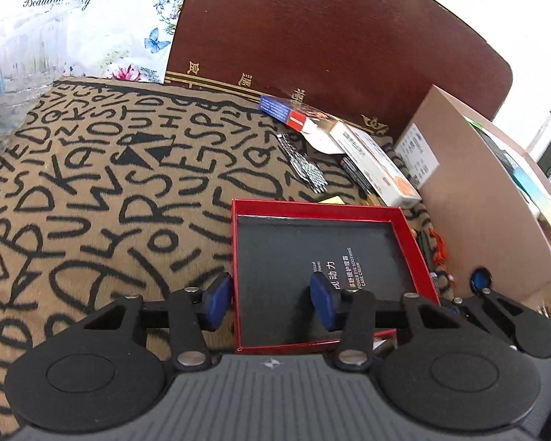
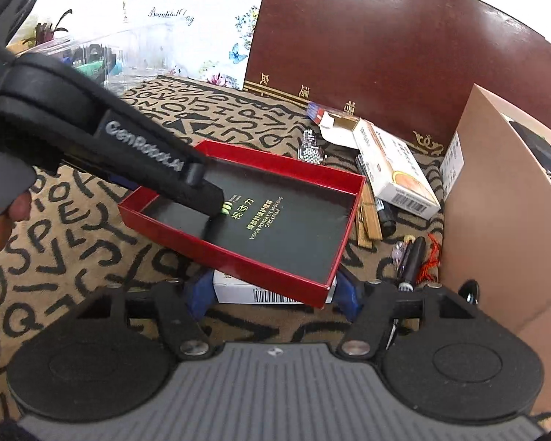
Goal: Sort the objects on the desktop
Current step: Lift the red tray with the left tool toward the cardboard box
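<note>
Red tray (image 1: 323, 210), one: my left hand-held gripper (image 1: 272, 301) straddles its wall, not yet pressing; right hand-held gripper (image 2: 275, 296) half-open around one white box (image 2: 238, 290).

Daylight is flooding both fisheye views, and edges are bending hard.
Windows at upper right are blowing out to white; glare is sheening the dark red board (image 1: 334, 36). Soft shadows are pooling under the red tray (image 2: 275, 191). Centres are staying sharp, while the clear plastic container (image 1: 14, 58) is blurring toward the corner.
</note>
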Demonstrator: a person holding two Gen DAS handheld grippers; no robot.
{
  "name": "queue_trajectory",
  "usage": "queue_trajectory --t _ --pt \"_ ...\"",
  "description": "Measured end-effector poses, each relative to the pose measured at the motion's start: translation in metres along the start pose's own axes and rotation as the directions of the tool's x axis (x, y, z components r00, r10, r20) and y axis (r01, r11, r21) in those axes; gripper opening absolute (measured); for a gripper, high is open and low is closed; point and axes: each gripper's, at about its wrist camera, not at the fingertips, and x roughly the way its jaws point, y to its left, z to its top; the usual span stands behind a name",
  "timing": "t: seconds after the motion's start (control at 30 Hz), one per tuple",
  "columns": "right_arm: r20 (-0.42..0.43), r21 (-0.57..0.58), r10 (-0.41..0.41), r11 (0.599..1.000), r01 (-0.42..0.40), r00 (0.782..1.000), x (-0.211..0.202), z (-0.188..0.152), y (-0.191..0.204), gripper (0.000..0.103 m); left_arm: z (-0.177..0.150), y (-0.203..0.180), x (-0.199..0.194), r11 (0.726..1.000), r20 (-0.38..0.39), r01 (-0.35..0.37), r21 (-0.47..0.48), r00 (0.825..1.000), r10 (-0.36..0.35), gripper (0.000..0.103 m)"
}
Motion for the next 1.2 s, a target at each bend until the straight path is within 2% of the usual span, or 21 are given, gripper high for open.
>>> queue_trajectory --t 0.23,0.37,0.43,0.5,0.6,0.8,1.2 --pt "-0.021 -0.001 0.049 0.999 -0.049 0.999 -0.041 -0.025 0.002 0.065 -0.030 -0.008 -0.025 0.998 -0.048 0.057 0.031 0.997 -0.055 0.047" --pt "-0.009 -0.055 0.040 0.998 -0.041 0.999 -0.055 -0.037 0.009 0.068 -0.040 -0.013 -0.032 0.997 -0.050 0.040 0.062 0.998 -0.037 0.047" --pt "0.005 -0.074 0.026 0.997 -0.025 1.000 -0.055 -0.036 0.010 0.070 -0.038 -0.013 -0.032 0.998 -0.047 0.023 0.066 0.999 -0.020 0.047" --pt "0.031 -0.092 0.023 0.996 -0.020 0.999 -0.056 -0.035 0.011 0.073 -0.035 -0.014 -0.030 0.997 -0.036 0.025 0.071 0.999 -0.022 0.055" --pt "0.037 -0.128 0.015 0.992 -0.011 0.999 -0.053 -0.034 0.012 0.074 -0.030 -0.013 -0.022 0.997 -0.042 -0.001 0.075 0.999 0.004 0.057" --pt "0.044 -0.123 0.055 0.991 -0.050 0.997 -0.049 -0.031 0.009 0.070 -0.026 -0.008 -0.015 0.999 -0.041 0.020 0.046 0.999 -0.019 0.054" --pt "0.079 -0.223 0.008 0.975 0.009 0.997 -0.044 -0.029 0.019 0.068 -0.029 -0.006 -0.016 0.999 -0.021 -0.011 0.038 1.000 0.012 0.054"
